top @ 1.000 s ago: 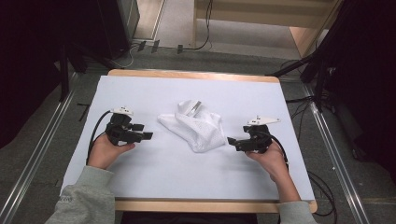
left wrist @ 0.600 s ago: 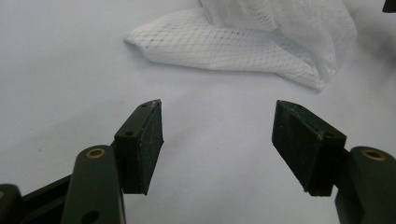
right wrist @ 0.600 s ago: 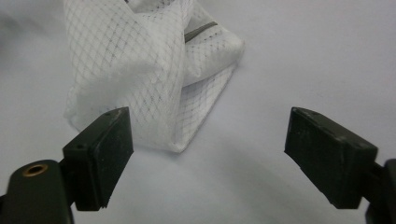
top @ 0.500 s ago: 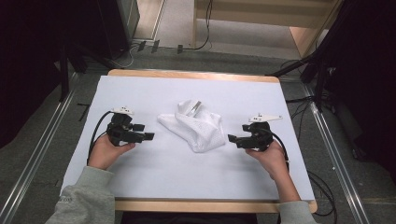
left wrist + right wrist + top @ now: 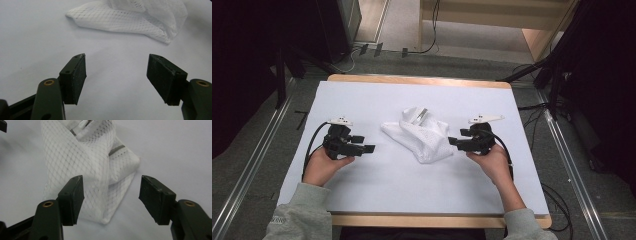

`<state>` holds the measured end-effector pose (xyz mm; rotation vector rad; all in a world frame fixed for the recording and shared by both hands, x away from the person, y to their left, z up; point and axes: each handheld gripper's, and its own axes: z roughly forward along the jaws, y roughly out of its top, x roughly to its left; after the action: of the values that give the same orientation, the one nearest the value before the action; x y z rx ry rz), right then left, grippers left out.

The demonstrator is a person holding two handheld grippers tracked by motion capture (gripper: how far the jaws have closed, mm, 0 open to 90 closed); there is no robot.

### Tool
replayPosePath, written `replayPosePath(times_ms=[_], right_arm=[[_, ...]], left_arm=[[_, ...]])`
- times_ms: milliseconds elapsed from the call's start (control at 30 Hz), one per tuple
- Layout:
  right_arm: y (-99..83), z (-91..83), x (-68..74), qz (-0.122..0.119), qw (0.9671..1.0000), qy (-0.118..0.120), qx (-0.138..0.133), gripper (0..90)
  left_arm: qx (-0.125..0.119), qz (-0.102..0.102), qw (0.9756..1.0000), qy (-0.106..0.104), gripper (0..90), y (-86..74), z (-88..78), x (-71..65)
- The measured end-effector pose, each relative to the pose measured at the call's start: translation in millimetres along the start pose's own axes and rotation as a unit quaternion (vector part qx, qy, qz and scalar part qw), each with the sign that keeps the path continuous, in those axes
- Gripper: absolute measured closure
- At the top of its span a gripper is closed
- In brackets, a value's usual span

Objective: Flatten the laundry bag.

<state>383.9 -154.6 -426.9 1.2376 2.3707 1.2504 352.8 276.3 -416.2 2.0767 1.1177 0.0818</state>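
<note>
On the white table (image 5: 377,195), a crumpled white mesh bag (image 5: 419,135) lay near the middle, folded over on itself, with a grey zipper strip showing near its far edge. A person stood at the near side with 2 handheld grippers, 1 in each hand, grey sleeves showing at the bottom edge. The left gripper (image 5: 362,143) sat well apart from the bag's left corner, pointing toward it; its jaws stood wide apart with nothing between them, only bare table beneath. The right gripper (image 5: 454,143) sat just beside the bag's right edge, pointing at it. Its jaws had just been closing, yet a clear gap remained, and from the right gripper view the bag's folded near corner (image 5: 105,202) lay ahead of the pads, not pinched. Black cables looped back from both grippers.
</note>
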Motion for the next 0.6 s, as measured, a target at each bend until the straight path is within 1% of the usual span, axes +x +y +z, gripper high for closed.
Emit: replayPosePath(times_ms=[100,167,200,300,333,400,433,467,500,533,567,600], right_arm=[[9.9,8.4,4.7,-0.006,1.0,0.006,0.001,39.0],[12.7,10.9,5.4,-0.009,0.9999,0.005,0.003,39.0],[18.0,17.5,5.9,-0.014,0.9999,0.004,0.004,39.4],[22.8,25.0,4.4,-0.014,0.9999,0.006,0.005,39.9],[27.4,32.5,2.8,-0.013,0.9998,0.008,0.009,40.3],[29.9,35.8,2.0,-0.014,0.9998,0.008,0.011,40.3],[34.3,42.6,0.8,-0.012,0.9998,0.009,0.013,40.3],[34.3,42.6,0.8,-0.012,0.9998,0.009,0.013,40.3],[36.3,46.3,-0.1,-0.013,0.9998,0.011,0.013,40.3],[39.9,54.5,-0.8,-0.014,0.9997,0.011,0.018,40.5],[41.5,58.7,-0.7,-0.016,0.9996,0.01,0.02,41.2],[41.5,58.7,-0.7,-0.016,0.9996,0.01,0.02,41.2]], left_arm=[[0.001,0.0,1.0,0.004,32.9,-3.2,-2.4,0.2],[0.001,-0.003,1.0,0.006,32.9,-5.3,-3.6,-0.2],[0.0,-0.004,0.9999,0.009,33.1,-7.5,-4.9,-1.1],[0.0,-0.004,0.9999,0.01,33.1,-9.5,-6.8,-1.1],[0.0,-0.004,0.9999,0.011,33.2,-10.4,-7.9,-1.2],[-0.002,-0.005,0.9999,0.012,33.2,-12.5,-9.8,-0.7],[-0.002,-0.009,0.9998,0.015,33.3,-14.4,-11.4,0.0],[-0.002,-0.009,0.9998,0.015,33.3,-14.4,-11.4,0.0],[-0.001,-0.008,0.9998,0.016,33.3,-15.3,-12.3,0.7],[-0.002,-0.012,0.9998,0.018,33.4,-16.3,-13.0,0.8],[-0.003,-0.013,0.9997,0.019,33.4,-17.9,-14.7,2.0],[-0.003,-0.013,0.9997,0.019,33.4,-17.9,-14.7,2.0]])
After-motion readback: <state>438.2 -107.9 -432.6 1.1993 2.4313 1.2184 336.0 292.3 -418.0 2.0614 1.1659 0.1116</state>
